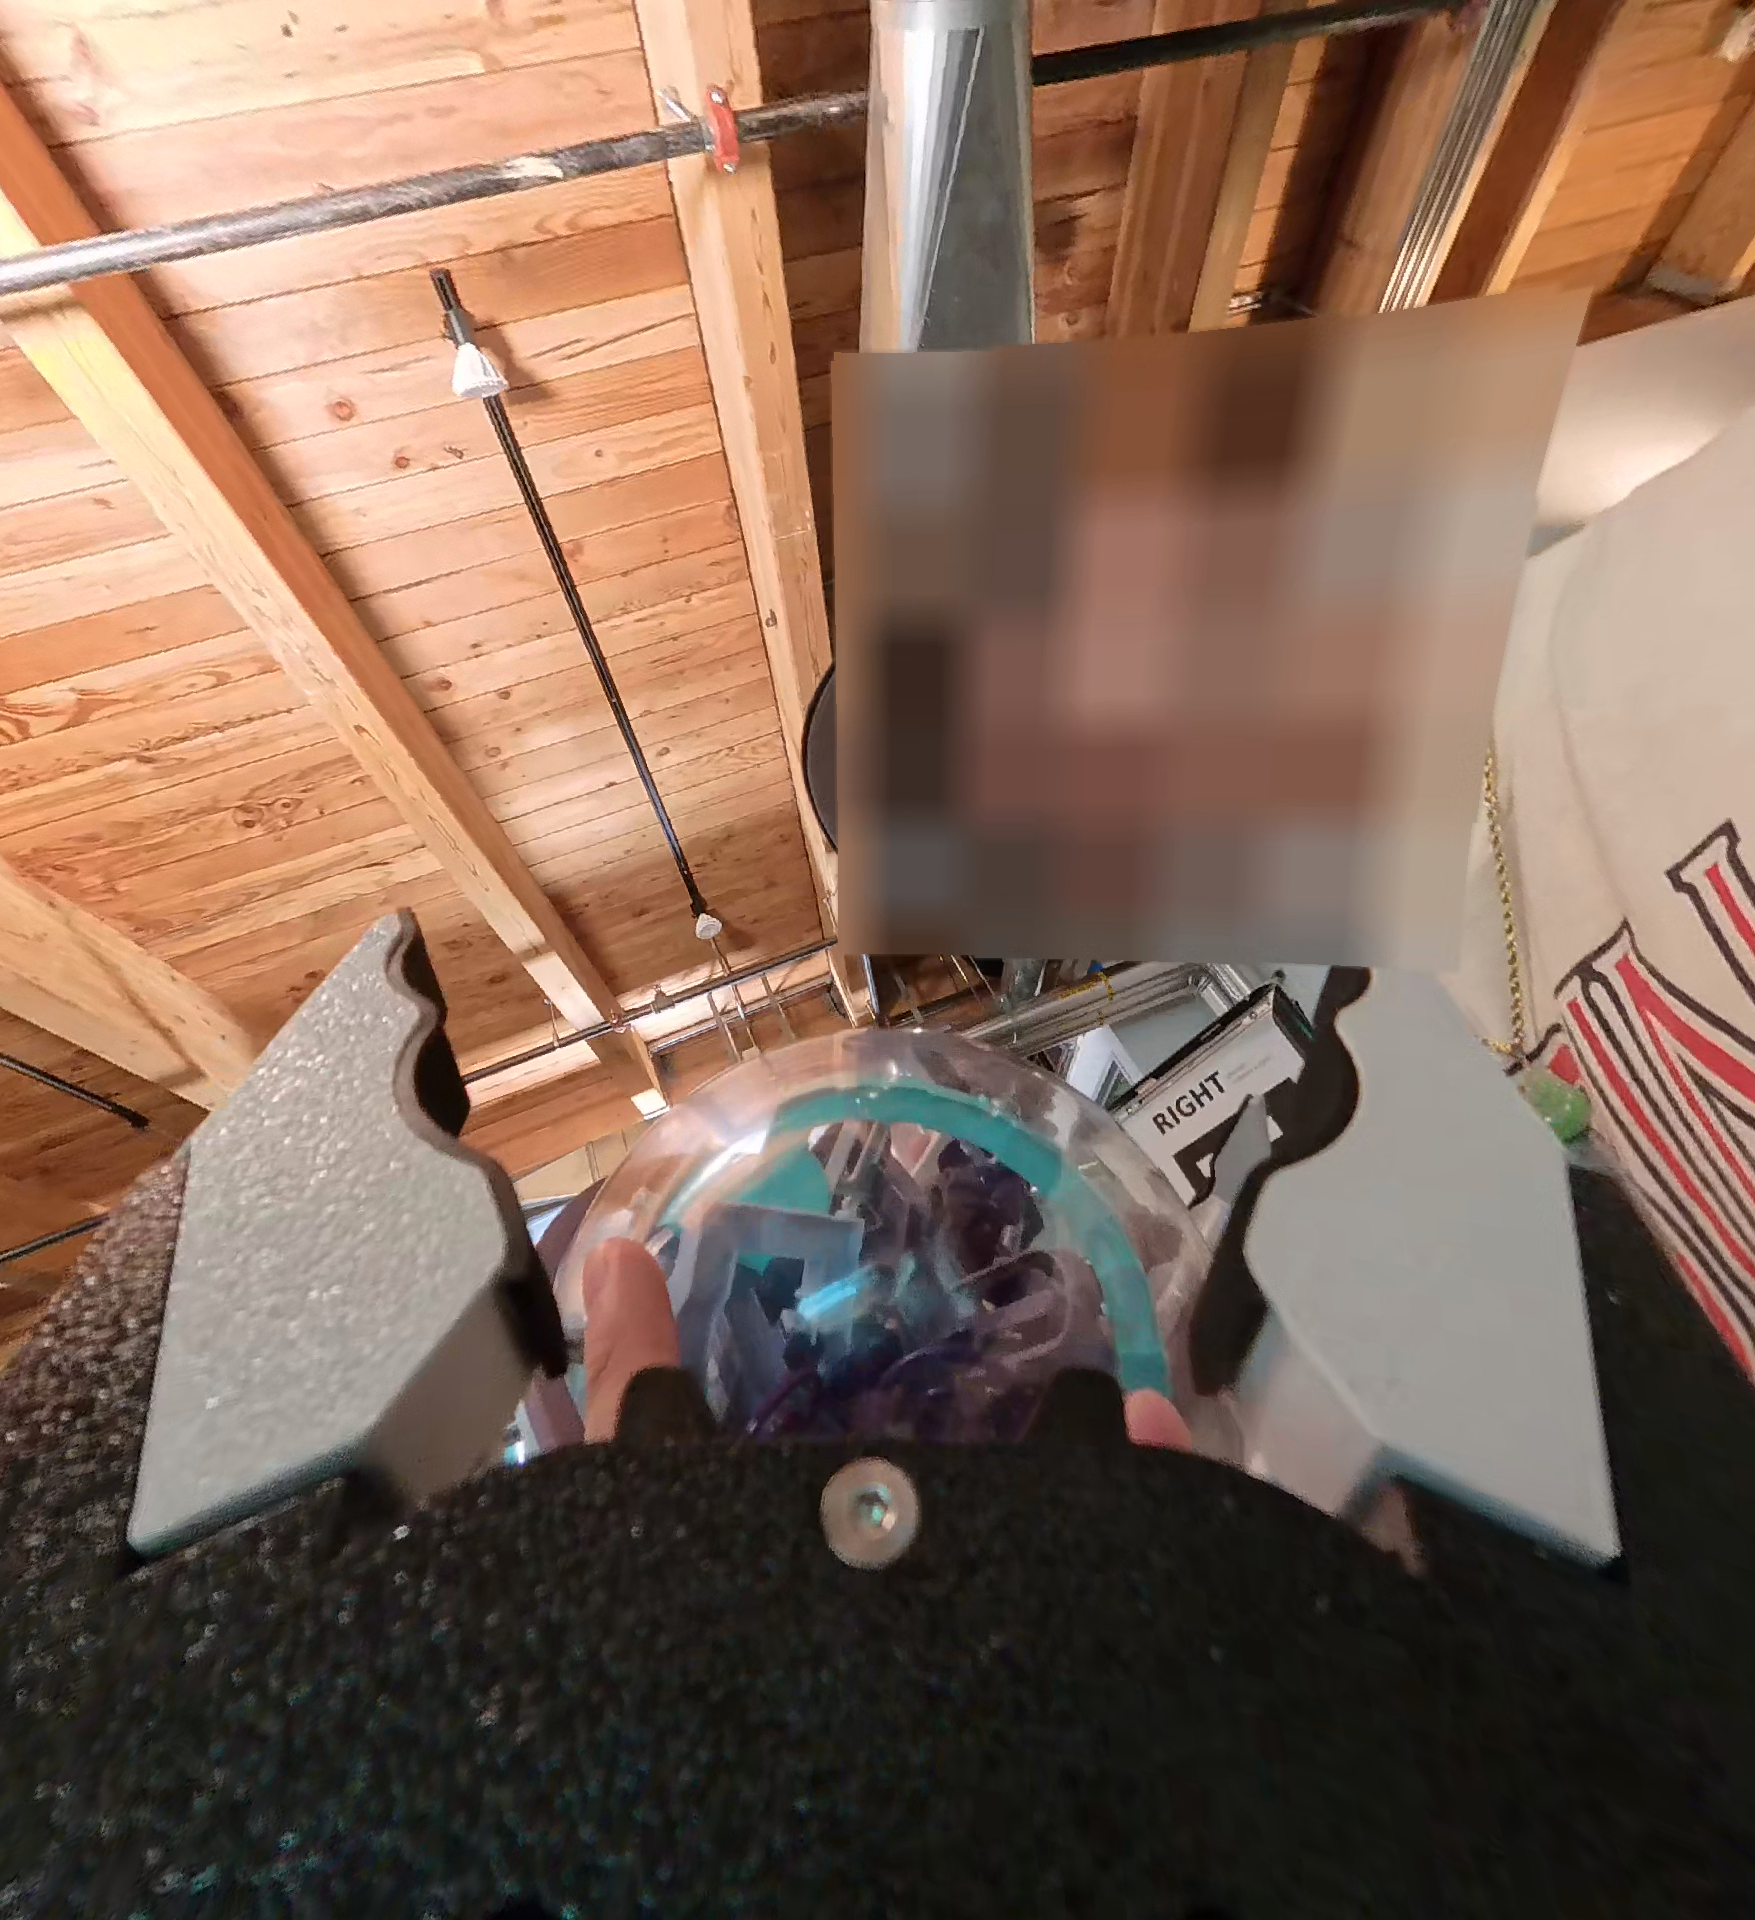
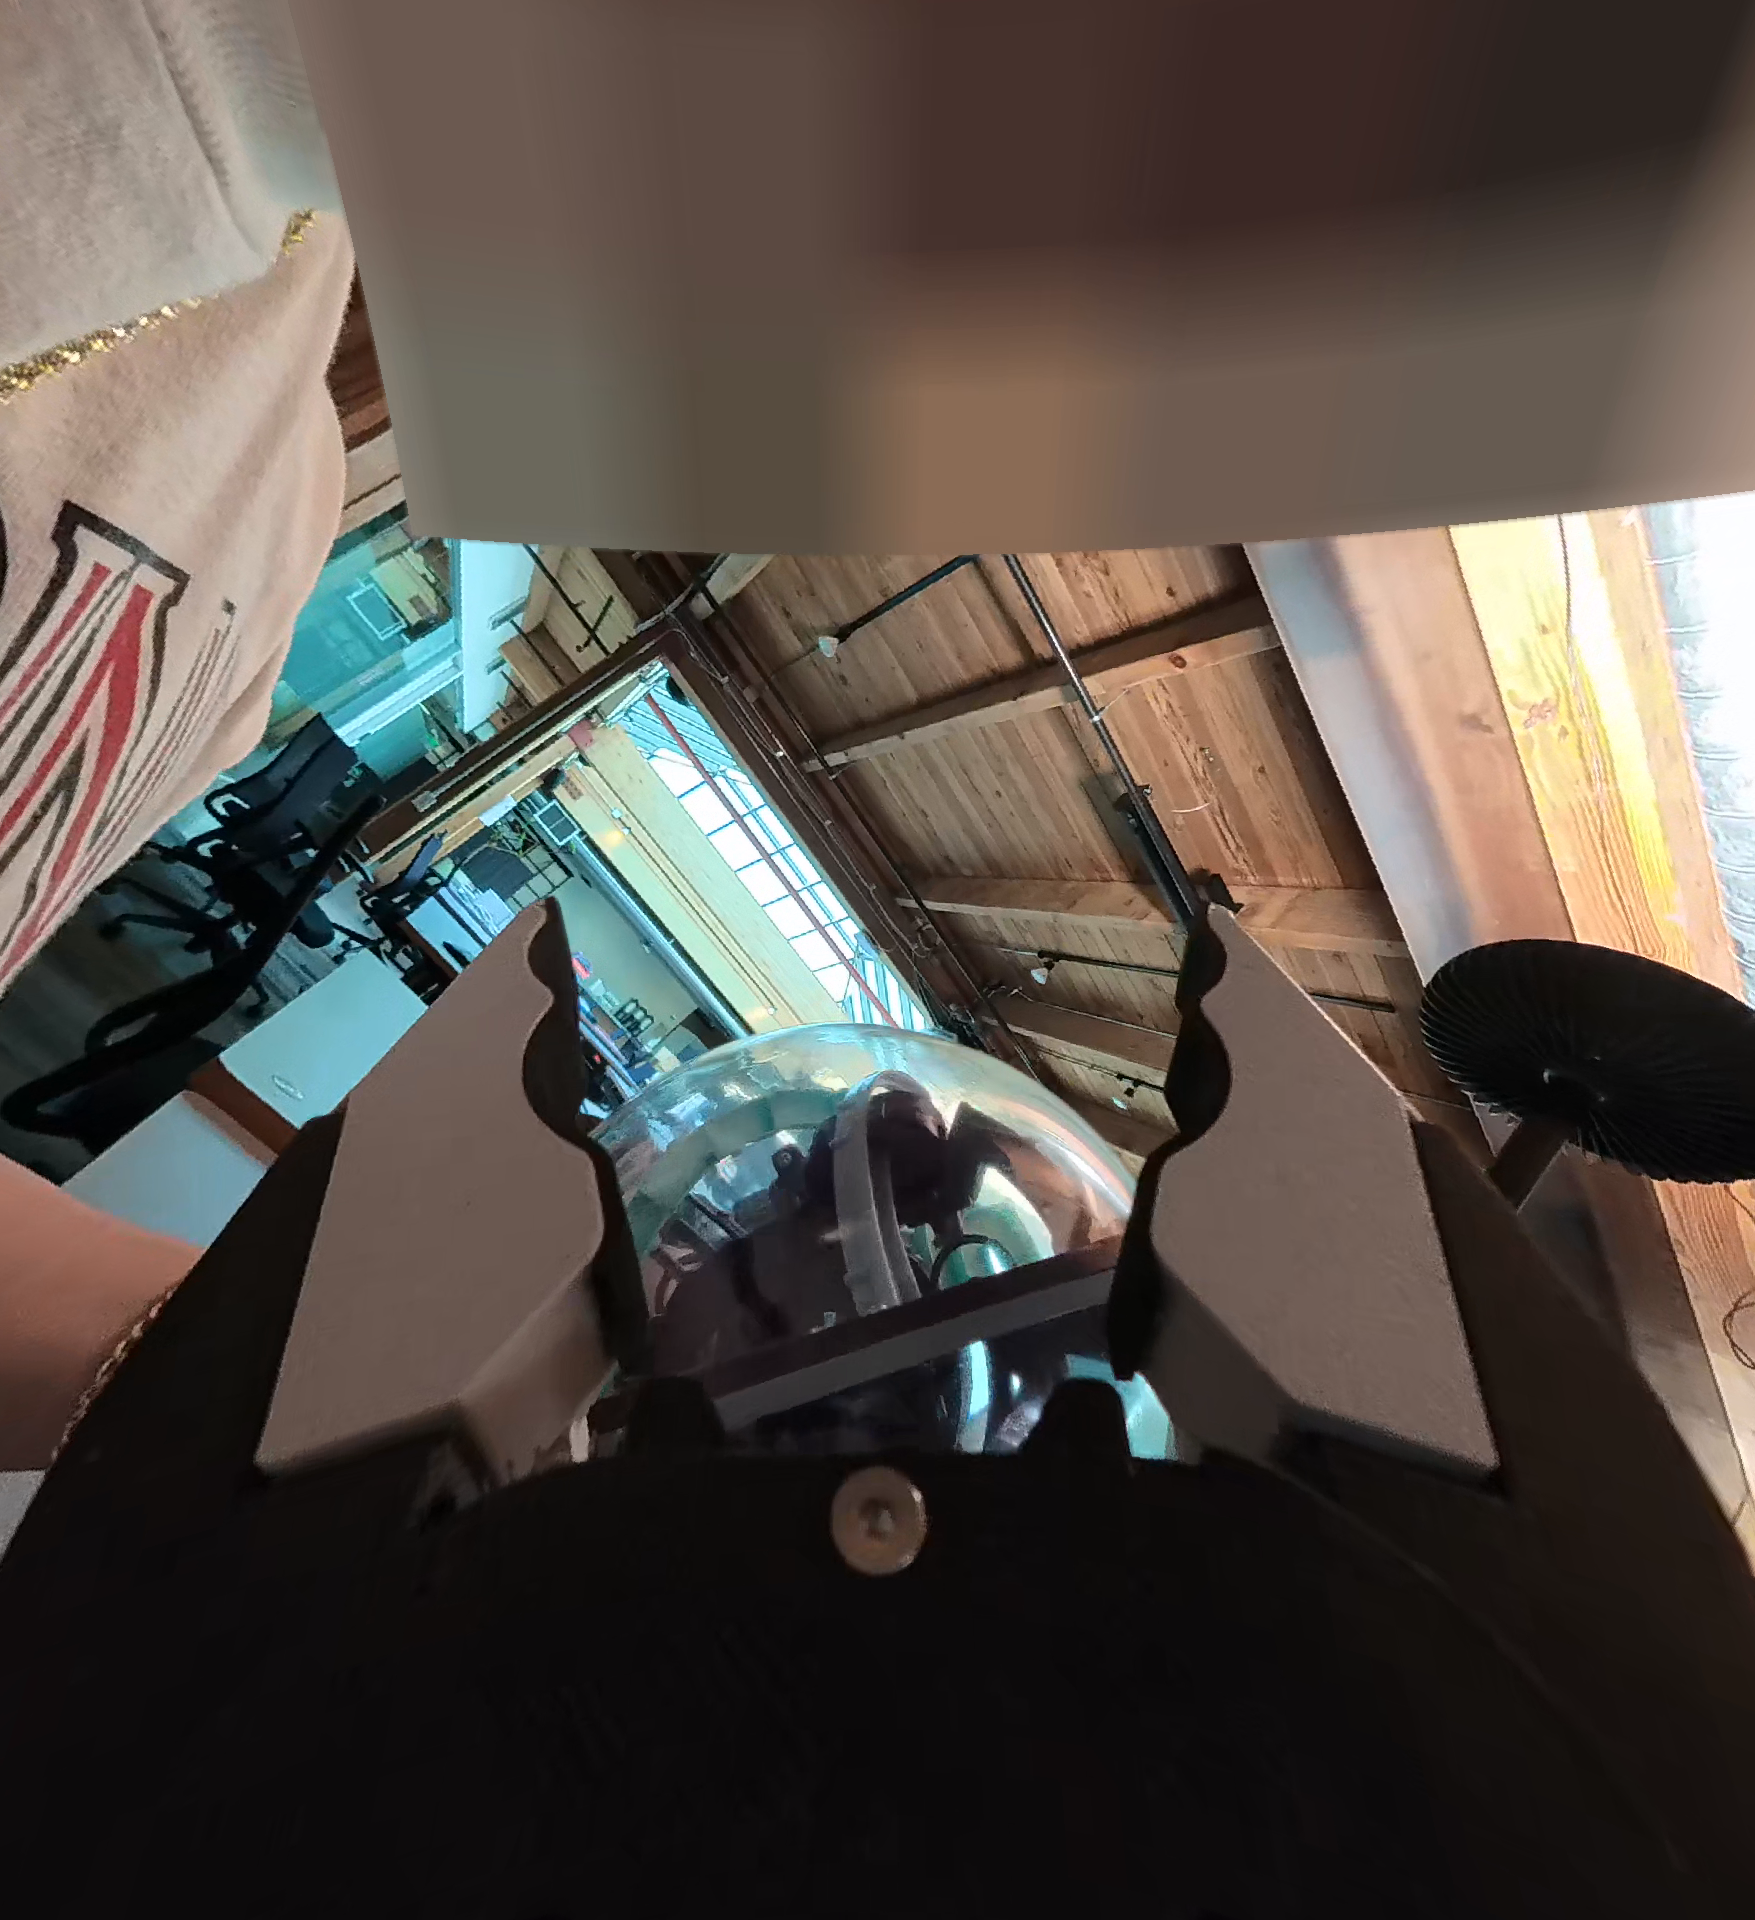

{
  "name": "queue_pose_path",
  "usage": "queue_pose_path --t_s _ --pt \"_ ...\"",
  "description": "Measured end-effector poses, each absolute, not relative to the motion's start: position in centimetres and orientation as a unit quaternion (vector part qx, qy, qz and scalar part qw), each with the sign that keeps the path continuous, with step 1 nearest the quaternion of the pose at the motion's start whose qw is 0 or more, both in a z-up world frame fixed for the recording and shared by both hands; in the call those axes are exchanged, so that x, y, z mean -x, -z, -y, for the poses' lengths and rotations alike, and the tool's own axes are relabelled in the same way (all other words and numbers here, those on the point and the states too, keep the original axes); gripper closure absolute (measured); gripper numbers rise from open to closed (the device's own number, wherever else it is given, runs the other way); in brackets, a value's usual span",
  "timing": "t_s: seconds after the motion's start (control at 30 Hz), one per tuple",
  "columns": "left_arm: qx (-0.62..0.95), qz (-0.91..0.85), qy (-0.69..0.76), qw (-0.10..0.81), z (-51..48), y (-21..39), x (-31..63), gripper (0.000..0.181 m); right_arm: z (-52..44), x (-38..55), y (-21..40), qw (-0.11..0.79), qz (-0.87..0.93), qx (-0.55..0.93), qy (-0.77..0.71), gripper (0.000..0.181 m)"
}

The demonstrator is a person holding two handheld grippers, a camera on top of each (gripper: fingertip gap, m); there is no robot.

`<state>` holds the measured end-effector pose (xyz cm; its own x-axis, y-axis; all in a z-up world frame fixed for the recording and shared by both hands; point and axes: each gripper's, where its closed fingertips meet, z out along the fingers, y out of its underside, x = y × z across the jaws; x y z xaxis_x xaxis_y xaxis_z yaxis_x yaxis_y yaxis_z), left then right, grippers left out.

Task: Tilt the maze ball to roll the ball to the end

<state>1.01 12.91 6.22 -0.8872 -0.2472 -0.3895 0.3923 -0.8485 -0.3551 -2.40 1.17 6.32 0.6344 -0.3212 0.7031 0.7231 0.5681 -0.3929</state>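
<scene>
The maze ball (image 1: 883, 1226) is a clear plastic sphere with teal and purple tracks inside. My left gripper (image 1: 878, 977) points up toward the ceiling and is shut on it, with a grey finger pressing each side. In the right wrist view the same sphere (image 2: 852, 1174) sits between the fingers of my right gripper (image 2: 878, 920), which is also shut on it. A person's fingertip (image 1: 629, 1320) shows against the sphere. Part of the right gripper (image 1: 1216, 1122) shows behind the sphere in the left wrist view. I cannot make out the small ball inside.
A person in a cream shirt (image 1: 1683, 935) with red lettering stands close on the right. Overhead are a wooden ceiling (image 1: 333, 520), a pipe (image 1: 333, 208) and a metal duct (image 1: 946, 177). A black ribbed disc (image 2: 1621, 1060) hangs at the right; office chairs (image 2: 260, 831) stand farther off.
</scene>
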Motion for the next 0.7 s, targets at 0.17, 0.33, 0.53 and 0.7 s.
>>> queue_pose_path --t_s 0.17,0.33,0.53,0.7 --pt "-0.184 -0.241 0.929 0.212 -12.3 -6.5 -0.3 0.024 -0.5 1.8 -6.7 0.855 0.271 0.332 0.292 0.069" --pt "-0.199 -0.265 0.91 0.25 -11.8 -6.8 0.4 0.025 0.4 0.8 -7.1 0.886 0.24 0.31 0.248 0.072" --pt "-0.213 -0.289 0.885 0.298 -11.0 -7.0 1.0 0.025 0.2 0.7 -7.4 0.896 0.235 0.299 0.23 0.071" --pt "-0.233 -0.305 0.868 0.316 -10.3 -7.2 1.9 0.025 0.4 0.9 -7.9 0.899 0.234 0.285 0.235 0.075"
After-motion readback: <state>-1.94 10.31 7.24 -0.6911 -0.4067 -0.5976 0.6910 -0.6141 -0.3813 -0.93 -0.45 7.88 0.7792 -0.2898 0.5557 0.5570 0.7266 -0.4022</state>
